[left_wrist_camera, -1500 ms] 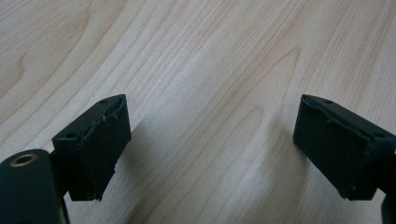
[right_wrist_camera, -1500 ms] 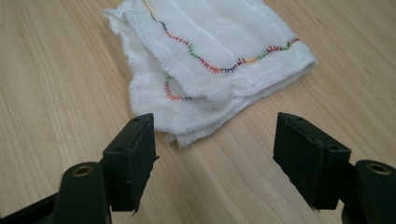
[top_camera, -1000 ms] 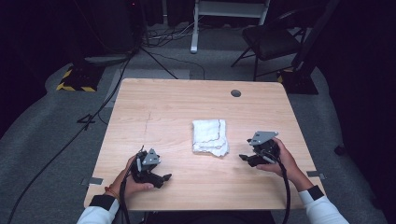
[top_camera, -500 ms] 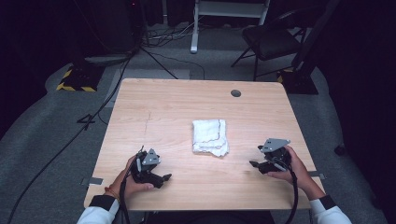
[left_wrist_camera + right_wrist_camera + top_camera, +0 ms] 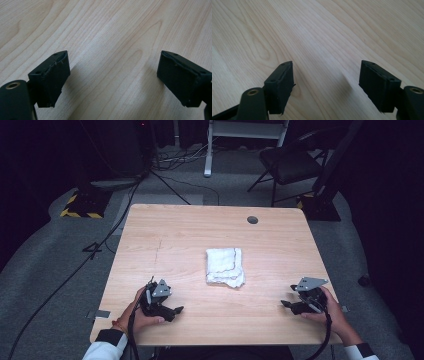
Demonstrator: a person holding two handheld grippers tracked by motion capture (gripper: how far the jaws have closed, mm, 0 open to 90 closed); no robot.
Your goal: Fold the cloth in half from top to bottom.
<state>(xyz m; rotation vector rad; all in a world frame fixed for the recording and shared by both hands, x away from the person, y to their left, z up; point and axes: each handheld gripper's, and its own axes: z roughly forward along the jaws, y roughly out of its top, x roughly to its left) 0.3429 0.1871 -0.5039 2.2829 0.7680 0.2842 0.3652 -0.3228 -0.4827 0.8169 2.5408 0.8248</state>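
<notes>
The right gripper, jaws spread and empty over bare wood, has drawn back from the folded white cloth toward the near right corner of the table since a second ago; the left gripper, likewise spread and empty, has not shifted. Judgement: the cloth appears released, the fold likely complete. It lies mid-table, well apart from both tools. The right hand sits close to the table's edges; open board remains ahead.

Grey carpet, black chair, dark room
</notes>
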